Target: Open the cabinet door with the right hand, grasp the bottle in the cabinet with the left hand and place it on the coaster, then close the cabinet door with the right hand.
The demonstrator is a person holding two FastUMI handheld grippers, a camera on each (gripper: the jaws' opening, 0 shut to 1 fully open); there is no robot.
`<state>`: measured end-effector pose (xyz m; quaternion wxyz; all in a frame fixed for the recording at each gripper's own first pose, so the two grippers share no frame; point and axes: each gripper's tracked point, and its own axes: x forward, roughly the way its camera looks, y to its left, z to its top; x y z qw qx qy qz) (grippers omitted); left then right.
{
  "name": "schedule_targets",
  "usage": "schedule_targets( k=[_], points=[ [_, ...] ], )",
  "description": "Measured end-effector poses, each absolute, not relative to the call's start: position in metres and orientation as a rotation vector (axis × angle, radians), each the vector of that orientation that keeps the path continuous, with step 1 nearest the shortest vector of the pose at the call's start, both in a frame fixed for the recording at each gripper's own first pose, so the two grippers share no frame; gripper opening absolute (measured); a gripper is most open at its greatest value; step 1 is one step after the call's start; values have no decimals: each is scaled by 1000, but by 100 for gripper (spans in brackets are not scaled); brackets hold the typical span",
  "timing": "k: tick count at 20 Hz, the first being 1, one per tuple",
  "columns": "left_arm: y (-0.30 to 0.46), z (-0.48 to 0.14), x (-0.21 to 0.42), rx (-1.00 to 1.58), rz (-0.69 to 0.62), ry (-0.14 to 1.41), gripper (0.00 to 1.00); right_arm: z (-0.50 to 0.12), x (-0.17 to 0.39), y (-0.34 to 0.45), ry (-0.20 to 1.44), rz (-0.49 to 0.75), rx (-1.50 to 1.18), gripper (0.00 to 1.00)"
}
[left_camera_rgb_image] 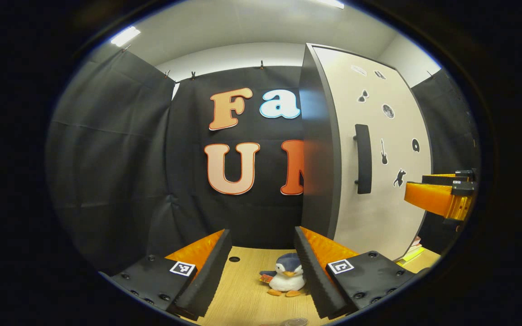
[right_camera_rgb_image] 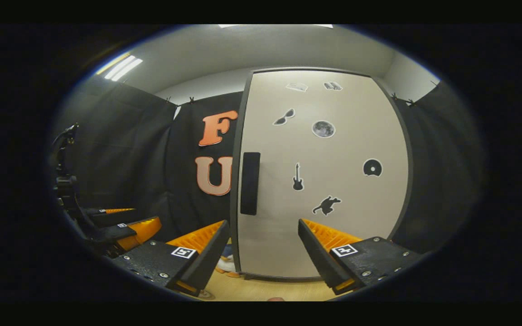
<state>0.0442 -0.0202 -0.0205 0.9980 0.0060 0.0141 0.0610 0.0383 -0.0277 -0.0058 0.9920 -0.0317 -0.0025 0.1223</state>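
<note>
Ahead, one cabinet door (right_camera_rgb_image: 320, 181) carries one handle (right_camera_rgb_image: 249, 183) and seven stickers.

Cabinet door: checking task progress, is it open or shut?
Shut: the cabinet door sits flush in its dark frame, and the right gripper, jaws apart, hasn't reached the handle.

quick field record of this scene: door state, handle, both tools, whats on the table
cabinet door: shut, decorated with dark stickers
handle: dark vertical bar at the door's left edge, untouched
right tool: open, holding nothing, facing the door, short of the handle
left tool: open, holding nothing, aimed left of the cabinet
table: light wood, bearing a penguin plush
bottle: not visible, door closed
</note>
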Motion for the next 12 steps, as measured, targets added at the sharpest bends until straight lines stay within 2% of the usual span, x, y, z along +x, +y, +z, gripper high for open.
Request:
schedule_targets(
  k=[12],
  points=[
    [-24,-11,26,7,-10,12,90,-3,-23,-40,3,93,26,94]
  ],
)
